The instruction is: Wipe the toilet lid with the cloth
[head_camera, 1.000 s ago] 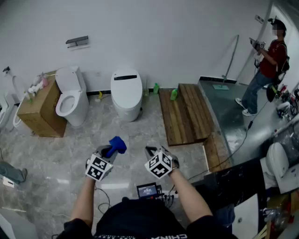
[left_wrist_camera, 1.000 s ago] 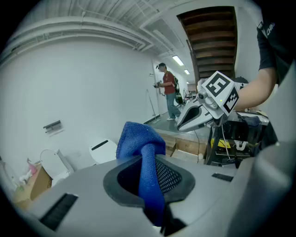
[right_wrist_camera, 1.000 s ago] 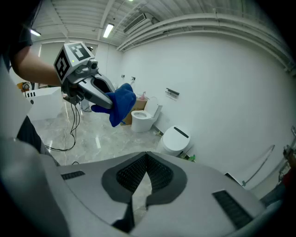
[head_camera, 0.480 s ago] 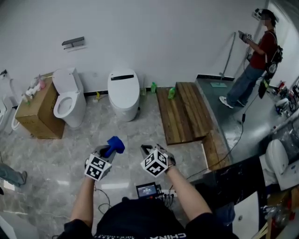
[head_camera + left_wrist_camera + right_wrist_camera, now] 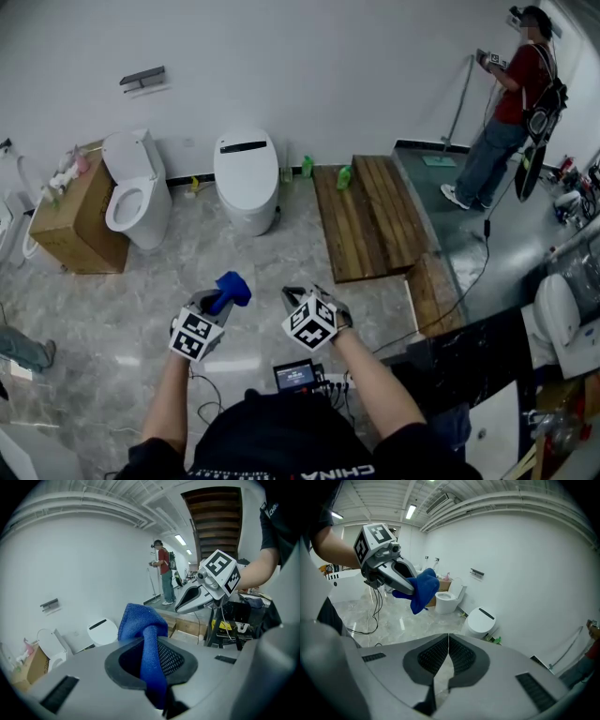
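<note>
Left gripper clenched on the blue cloth: cloth bunched, long axis along the jaws, loose end sticking out past the tips, pinched end hidden down in the jaw gap. Toilet lid down, well apart from both grippers, long axis running out from the wall, front end pointing away from it. Right gripper pressed closed on nothing, mostly hidden behind its marker cube in the head view

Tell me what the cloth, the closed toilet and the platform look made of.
The cloth: soft blue fabric, probably microfibre, with a fuzzy weave. The closed toilet: smooth glossy white, likely glazed ceramic. The platform: brown wooden planks, with gaps showing between boards.
</note>
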{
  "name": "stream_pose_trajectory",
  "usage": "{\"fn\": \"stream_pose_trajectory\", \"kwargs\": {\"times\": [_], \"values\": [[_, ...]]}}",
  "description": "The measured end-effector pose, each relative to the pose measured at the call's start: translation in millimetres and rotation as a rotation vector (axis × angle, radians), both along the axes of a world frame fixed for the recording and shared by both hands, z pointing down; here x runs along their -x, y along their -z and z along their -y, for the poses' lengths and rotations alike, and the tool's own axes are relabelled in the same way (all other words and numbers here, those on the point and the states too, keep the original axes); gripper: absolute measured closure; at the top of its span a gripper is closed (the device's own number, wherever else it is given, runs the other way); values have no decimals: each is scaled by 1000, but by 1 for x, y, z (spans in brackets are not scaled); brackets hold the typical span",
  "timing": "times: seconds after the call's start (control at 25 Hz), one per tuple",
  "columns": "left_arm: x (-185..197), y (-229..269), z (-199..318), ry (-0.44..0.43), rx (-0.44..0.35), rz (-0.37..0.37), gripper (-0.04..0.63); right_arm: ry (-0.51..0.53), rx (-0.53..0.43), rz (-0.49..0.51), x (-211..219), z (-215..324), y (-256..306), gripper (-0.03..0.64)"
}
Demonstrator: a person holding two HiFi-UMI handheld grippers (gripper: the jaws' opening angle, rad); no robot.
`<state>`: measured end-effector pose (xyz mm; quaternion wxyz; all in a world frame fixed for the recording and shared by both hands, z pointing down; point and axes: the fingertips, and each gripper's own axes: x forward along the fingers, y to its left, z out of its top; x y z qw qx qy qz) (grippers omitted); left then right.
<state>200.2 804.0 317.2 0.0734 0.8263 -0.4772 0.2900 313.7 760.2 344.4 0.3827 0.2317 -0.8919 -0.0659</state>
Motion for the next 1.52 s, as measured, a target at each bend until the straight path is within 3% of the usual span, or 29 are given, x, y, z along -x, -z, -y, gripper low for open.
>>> {"fn": "stream_pose_trajectory", "kwargs": {"times": [0.88, 1.12, 1.52], "values": [[-44, -29, 37, 75, 49, -7, 540, 26, 75, 7, -57, 42, -37, 600], [-18, -44, 81, 72, 65, -38, 540, -6, 88, 0, -36, 86, -49, 600], [60, -54, 212, -20, 79, -77, 540, -98, 102, -51, 36, 200, -52, 600]]}}
